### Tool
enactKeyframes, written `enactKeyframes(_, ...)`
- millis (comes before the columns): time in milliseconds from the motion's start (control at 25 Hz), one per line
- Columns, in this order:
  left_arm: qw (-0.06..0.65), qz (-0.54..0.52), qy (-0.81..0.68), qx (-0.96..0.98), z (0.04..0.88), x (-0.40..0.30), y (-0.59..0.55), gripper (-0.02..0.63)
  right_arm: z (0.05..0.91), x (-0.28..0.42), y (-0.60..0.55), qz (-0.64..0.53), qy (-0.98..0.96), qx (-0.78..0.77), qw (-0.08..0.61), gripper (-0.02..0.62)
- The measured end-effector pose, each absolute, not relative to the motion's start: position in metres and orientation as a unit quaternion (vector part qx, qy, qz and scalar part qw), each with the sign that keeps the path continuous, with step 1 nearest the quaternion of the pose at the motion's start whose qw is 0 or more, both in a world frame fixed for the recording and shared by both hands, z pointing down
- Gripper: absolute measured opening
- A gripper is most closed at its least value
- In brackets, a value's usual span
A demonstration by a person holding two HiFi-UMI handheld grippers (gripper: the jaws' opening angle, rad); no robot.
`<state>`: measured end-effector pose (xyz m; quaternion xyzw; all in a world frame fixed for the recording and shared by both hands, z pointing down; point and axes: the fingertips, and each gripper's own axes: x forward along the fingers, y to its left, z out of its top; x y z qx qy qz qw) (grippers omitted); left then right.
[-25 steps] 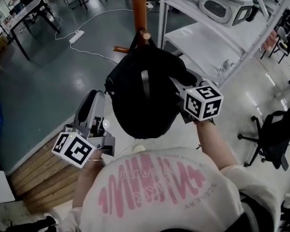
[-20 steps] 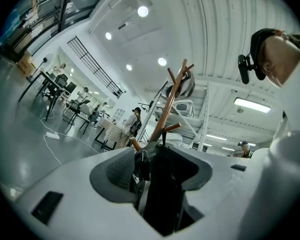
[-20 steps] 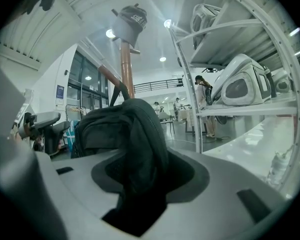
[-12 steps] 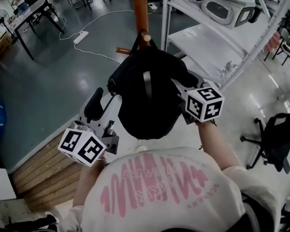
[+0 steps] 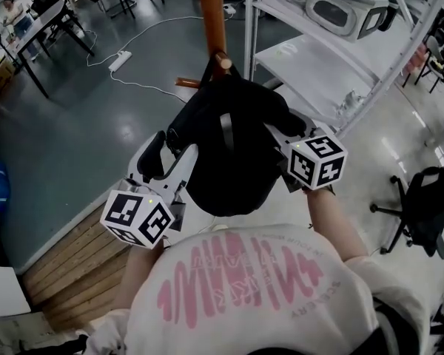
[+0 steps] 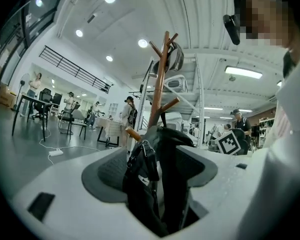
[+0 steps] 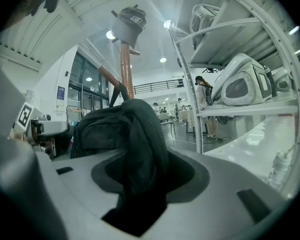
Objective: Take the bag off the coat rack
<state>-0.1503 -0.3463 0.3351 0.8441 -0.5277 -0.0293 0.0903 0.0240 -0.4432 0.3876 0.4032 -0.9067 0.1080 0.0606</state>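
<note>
Black bag (image 5: 226, 150) hangs on the wooden rack (image 5: 212, 13). Its top loop (image 5: 206, 69) is over a side peg (image 5: 222, 59), and the body hangs below the peg, close to the pole. From the head view we see the bag between the two grippers, in front of the person's chest.

Left gripper (image 5: 169, 161): the jaws are opening and stand wide apart. In the left gripper view we see the bag's side, with a zip pull (image 6: 140, 154), in the gap between them. The pads do not press on the fabric. In the head view we note the white finger (image 5: 185, 167) lying along the bag's left edge, the dark one out to the side.

Right gripper (image 5: 281, 133): it is at the bag's right side, marker cube toward the person. In the right gripper view we see a thick fold of the bag filling the gap, the jaws closed onto it, so we record a grip on the bag.

A grey cap (image 7: 129, 24) sits on top of the rack. A white metal shelf (image 5: 333, 50) stands just to the right of the rack.
</note>
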Motion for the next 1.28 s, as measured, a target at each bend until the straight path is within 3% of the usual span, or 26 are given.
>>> enactKeyframes(1280,0.141,0.007,-0.445,0.884,0.36,-0.137,-0.411,0.29,0.391,0.023,-0.438,0.131,-0.885,0.443,0.06,0.192)
